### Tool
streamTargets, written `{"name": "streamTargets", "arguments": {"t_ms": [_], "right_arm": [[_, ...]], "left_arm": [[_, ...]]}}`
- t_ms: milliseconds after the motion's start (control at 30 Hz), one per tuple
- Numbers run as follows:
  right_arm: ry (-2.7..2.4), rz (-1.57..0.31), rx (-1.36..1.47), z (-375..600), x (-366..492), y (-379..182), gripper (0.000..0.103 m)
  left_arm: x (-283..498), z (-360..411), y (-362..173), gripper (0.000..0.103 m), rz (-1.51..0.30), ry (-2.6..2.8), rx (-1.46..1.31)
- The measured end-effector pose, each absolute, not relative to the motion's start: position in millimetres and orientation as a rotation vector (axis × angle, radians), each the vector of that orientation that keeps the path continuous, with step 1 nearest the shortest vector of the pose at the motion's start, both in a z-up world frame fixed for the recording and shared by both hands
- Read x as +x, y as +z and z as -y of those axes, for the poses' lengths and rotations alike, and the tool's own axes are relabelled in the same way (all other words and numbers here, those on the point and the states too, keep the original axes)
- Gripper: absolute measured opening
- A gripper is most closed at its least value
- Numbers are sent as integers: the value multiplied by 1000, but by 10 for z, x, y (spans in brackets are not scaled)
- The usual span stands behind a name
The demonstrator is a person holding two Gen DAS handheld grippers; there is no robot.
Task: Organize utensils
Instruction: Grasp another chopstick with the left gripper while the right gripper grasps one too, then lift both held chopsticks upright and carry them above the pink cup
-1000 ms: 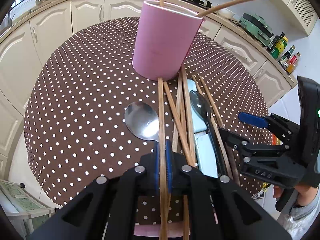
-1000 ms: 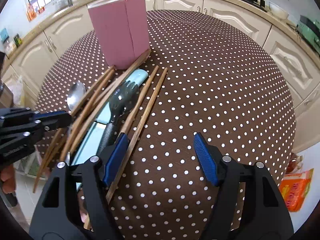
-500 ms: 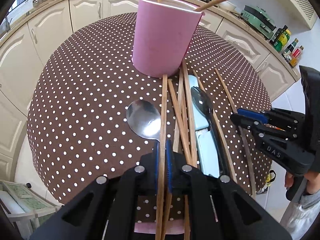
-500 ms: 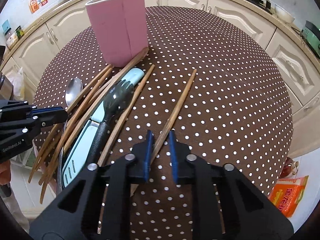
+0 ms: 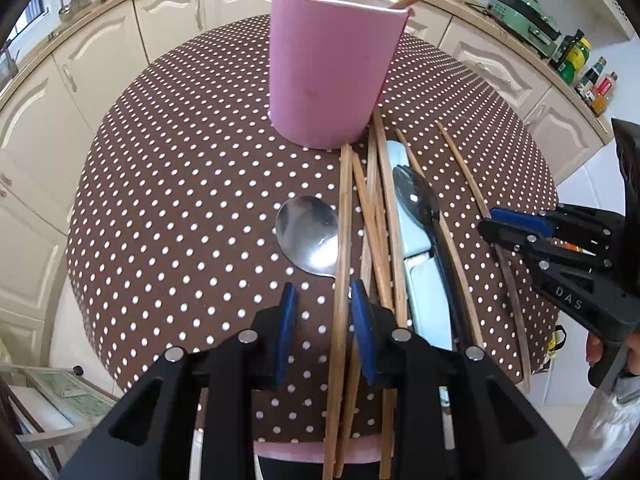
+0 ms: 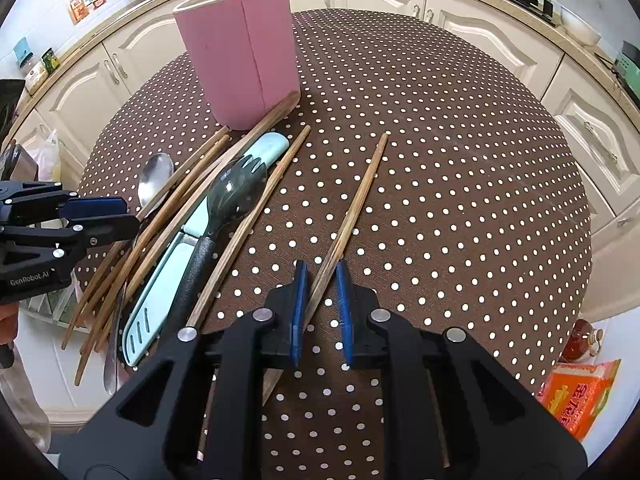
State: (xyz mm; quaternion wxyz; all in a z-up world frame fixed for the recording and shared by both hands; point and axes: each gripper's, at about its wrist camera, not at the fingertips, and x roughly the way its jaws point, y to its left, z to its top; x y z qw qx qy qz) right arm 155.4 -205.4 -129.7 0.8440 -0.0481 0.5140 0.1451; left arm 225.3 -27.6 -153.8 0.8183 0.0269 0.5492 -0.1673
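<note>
A pink utensil holder [image 5: 332,80] [image 6: 244,60] stands on the dotted brown table [image 6: 460,160] with two chopsticks in it. In front of it lie several wooden chopsticks, a steel spoon [image 5: 308,232], a dark spork [image 6: 236,196] and a pale blue knife [image 6: 160,288]. My left gripper [image 5: 324,316] is opening; one chopstick [image 5: 342,240] lies between its jaws near the right pad, and the left pad stands clear of it. My right gripper [image 6: 322,300] is shut on a single chopstick [image 6: 360,196] set apart to the right of the pile.
Cream kitchen cabinets ring the round table. An orange packet [image 6: 580,396] lies below the table's right edge. Bottles [image 5: 576,56] and a green appliance stand on the counter. A pink strip shows at the table's near edge under the left gripper.
The left jaws, earlier shut on a chopstick, have parted. The right gripper closed on a chopstick from the pile's right edge and drew it away to the right.
</note>
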Motion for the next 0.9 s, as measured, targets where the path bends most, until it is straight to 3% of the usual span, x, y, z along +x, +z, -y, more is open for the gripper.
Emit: {"name": "streamTargets", "arguments": {"t_ms": [167, 433, 900], "right_arm": [[329, -1091, -72, 2098, 1599, -1295, 15], [375, -1082, 28, 2317, 1642, -1291, 6], [423, -966, 182, 2737, 1502, -1068, 6]], "left_arm": [[2336, 338, -1525, 8, -1178, -398, 9], [2259, 307, -1507, 7, -1123, -402, -57], [1812, 366, -1036, 7, -896, -506, -79]]}}
